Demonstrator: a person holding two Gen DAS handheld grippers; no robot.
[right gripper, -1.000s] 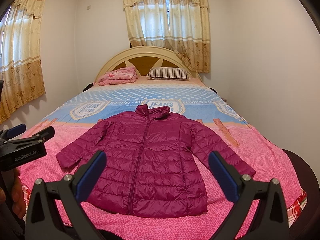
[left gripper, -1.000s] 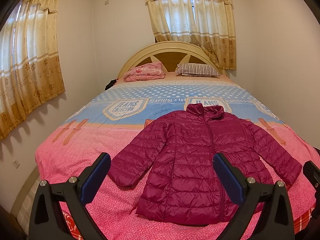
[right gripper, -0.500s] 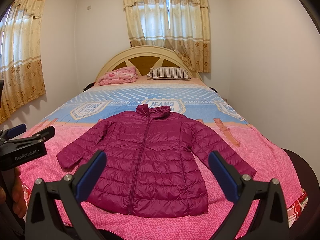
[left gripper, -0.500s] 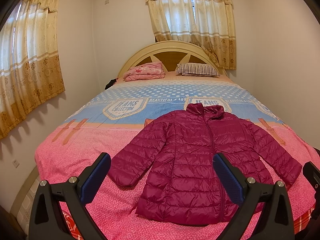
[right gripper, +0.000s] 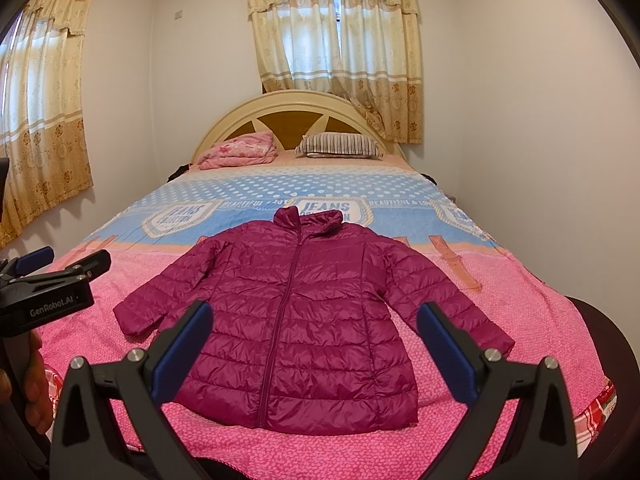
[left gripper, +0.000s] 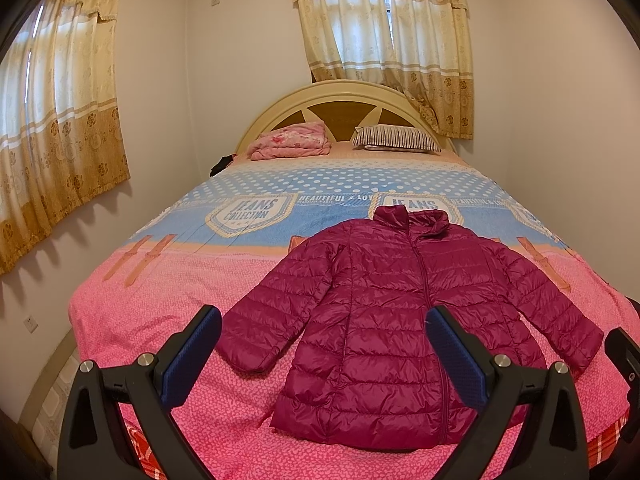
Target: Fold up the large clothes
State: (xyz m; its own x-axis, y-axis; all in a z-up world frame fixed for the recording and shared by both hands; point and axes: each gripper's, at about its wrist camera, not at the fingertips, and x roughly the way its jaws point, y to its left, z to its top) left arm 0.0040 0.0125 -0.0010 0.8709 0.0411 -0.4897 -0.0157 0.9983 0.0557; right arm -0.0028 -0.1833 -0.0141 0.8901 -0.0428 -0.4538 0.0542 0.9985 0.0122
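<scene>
Both fingers [left gripper: 196, 354] wide apart w/ nothing held, jacket [right gripper: 304, 320] hem partly hidden.

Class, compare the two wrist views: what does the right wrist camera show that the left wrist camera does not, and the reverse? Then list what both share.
Only the right wrist view shows the left claw from the side, with a hand on its handle.

Only the left wrist view shows the white wall socket low beside the bed.

Both show the magenta quilted puffer jacket spread flat and zipped on the pink-and-blue bedspread, the striped pillow, the folded pink blanket, and their own open claw; the right claw is empty.
</scene>
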